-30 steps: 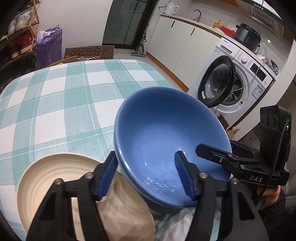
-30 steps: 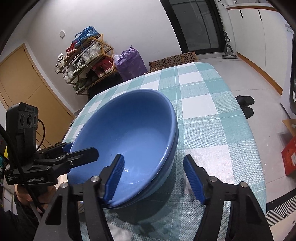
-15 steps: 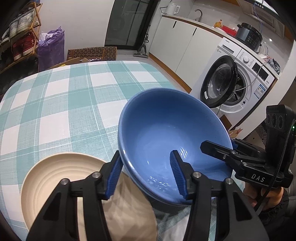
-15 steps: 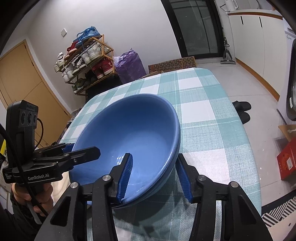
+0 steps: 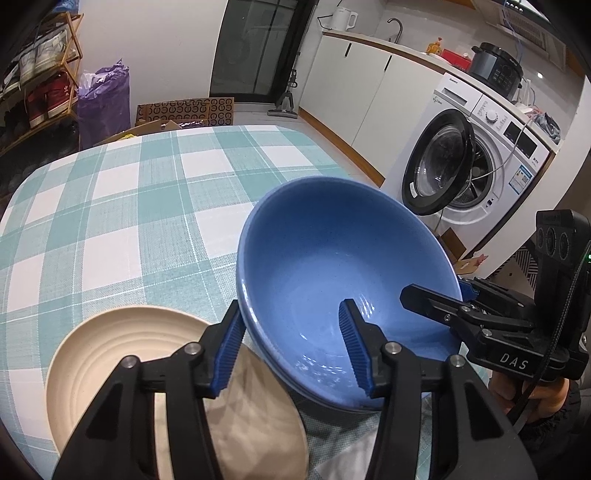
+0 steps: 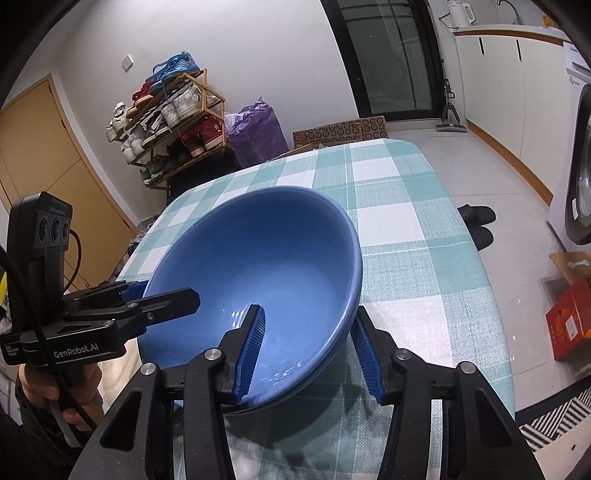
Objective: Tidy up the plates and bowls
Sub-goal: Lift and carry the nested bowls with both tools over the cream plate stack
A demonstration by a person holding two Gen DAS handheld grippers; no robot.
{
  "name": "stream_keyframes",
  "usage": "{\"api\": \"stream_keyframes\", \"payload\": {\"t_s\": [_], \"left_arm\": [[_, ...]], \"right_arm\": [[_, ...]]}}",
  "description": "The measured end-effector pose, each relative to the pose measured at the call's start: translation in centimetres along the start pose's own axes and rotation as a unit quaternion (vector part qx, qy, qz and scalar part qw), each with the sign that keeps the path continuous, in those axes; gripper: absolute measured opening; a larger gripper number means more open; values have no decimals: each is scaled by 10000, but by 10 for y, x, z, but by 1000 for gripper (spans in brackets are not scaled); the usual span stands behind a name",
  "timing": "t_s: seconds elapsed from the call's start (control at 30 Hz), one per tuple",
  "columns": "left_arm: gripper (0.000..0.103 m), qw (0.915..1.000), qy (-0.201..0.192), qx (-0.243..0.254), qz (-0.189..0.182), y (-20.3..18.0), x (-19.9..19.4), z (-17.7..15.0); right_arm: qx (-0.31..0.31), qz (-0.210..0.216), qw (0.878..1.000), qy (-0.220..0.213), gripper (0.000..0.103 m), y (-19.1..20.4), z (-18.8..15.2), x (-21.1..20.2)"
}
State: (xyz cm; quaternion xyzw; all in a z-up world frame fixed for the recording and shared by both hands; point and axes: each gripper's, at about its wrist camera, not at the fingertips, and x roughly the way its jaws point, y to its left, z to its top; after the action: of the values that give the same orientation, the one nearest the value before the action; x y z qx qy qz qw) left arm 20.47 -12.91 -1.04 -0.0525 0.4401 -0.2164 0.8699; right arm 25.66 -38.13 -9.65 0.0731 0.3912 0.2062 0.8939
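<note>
left wrist: beige plate (image 5: 122, 354) touches blue bowl (image 5: 332, 258); washing machine (image 5: 476, 155) behind.

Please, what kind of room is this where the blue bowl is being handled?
Most likely a home kitchen and laundry area joined to an entryway. A washing machine stands beside white cabinets under a counter with a kettle, and a rack of shoes stands by the wall beyond the checked table.
</note>
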Motion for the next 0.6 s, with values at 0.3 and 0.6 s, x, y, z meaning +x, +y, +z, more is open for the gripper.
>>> {"api": "stream_keyframes", "payload": {"t_s": [0.3, 0.6], "left_arm": [[51, 10000, -22, 40, 11, -6, -3, 0], [51, 9998, -145, 113, -2, -13, -16, 0]], "right_arm": [[29, -71, 10000, -20, 50, 0, -2, -7], [22, -96, 9998, -152, 50, 2, -3, -23]]}}
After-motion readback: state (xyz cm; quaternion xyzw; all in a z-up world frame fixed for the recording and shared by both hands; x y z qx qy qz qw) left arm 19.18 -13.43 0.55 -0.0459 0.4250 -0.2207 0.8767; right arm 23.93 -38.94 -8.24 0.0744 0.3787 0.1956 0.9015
